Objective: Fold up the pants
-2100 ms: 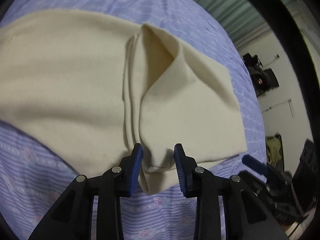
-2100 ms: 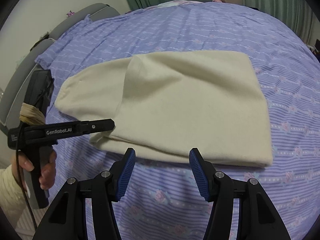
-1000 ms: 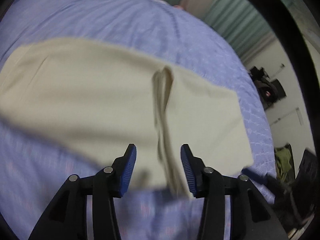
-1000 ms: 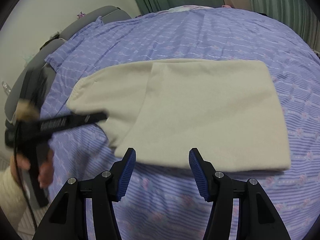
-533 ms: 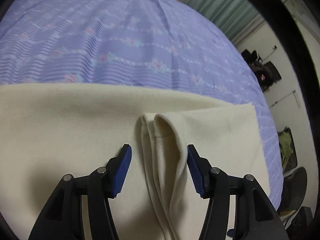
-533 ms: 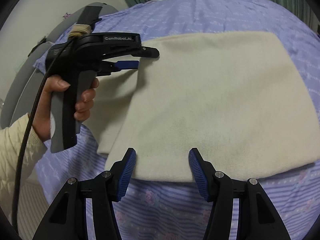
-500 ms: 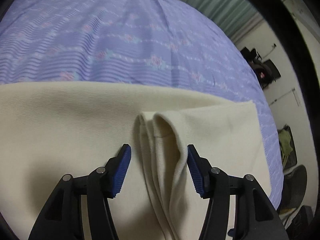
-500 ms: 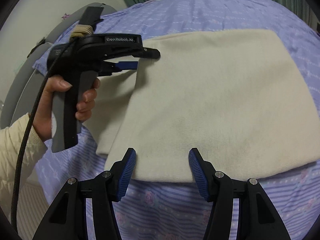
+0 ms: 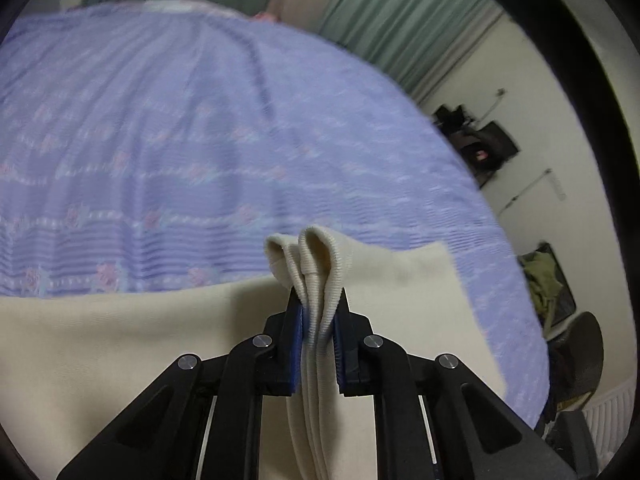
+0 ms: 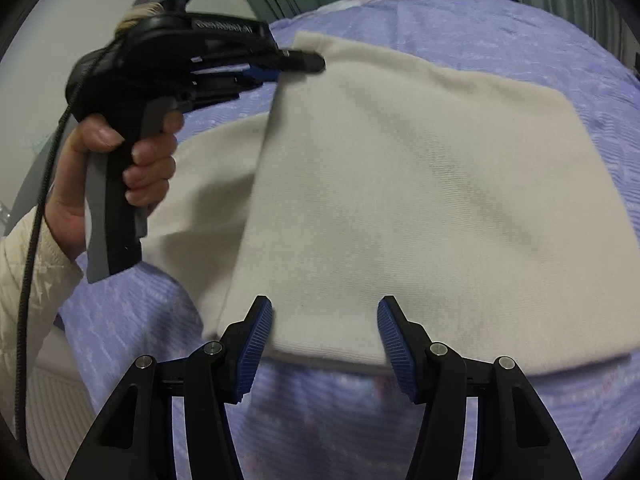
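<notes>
The left claw (image 9: pixel 318 312) has just been closing, and its blue ribbed pads now pinch a bunched ridge of the cream knitted pants (image 10: pixel 400 184); several layers loop up above the pads, so the grip likely takes the whole stack at once, which a further fold would need. In the right wrist view that same claw sits at the far left corner of the pants, held by a person's hand (image 10: pixel 132 160) in a pale quilted sleeve (image 10: pixel 28 280).

The right claw (image 10: pixel 325 338) stands about half open with nothing between its pads, poised over the near edge of the pants. It seems ready to take that edge so both corners on this side can be lifted together.

The pants lie already folded into a broad rectangle on the lilac flower-striped bedspread (image 10: pixel 480 28), with a second layer sticking out from under the rectangle on its left side.

How many layers the left claw really holds cannot be counted, since the cloth runs down out of sight between the black arms. Motion blur softens the bedspread pattern. Whether the right claw touches the pants cannot be told. Beyond the pants, dark clutter by the wall is too small to name.
</notes>
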`<state>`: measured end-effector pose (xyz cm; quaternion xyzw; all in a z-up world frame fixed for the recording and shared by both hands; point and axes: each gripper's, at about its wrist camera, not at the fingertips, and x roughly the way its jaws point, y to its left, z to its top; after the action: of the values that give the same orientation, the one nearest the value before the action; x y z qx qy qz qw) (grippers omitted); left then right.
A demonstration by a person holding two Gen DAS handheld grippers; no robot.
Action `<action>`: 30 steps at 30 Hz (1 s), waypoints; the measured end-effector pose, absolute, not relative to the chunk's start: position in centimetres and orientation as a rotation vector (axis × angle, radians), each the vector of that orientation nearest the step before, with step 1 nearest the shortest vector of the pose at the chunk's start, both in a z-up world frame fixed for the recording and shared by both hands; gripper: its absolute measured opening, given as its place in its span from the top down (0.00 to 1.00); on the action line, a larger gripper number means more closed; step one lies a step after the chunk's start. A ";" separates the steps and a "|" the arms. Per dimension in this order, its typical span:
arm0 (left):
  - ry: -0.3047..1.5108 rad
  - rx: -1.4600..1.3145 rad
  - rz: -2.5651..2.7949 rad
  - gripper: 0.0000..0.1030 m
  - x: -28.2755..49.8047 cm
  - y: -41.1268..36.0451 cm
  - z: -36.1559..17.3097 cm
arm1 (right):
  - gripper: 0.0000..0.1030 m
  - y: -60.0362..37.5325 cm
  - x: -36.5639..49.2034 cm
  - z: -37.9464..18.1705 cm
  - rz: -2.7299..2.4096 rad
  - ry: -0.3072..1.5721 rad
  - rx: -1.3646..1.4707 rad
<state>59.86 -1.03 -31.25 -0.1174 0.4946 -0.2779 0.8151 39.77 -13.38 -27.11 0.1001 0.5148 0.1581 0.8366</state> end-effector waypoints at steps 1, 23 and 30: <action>1.082 -0.242 -0.578 0.86 60.4 -1.1 -32.2 | 0.44 -13.3 40.2 -27.5 0.337 1.096 0.215; 1.127 -0.233 -0.487 0.59 44.7 4.6 -34.0 | 0.45 -15.6 37.2 -23.7 0.367 1.086 0.138; 1.158 -0.010 -0.533 0.91 43.6 1.9 -35.4 | 0.45 -13.7 36.0 -24.0 0.417 1.096 0.080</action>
<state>43.64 1.85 -35.44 -0.0047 0.5404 -0.2490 0.8037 36.04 -13.67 -23.95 0.0378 0.5171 0.1969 0.8321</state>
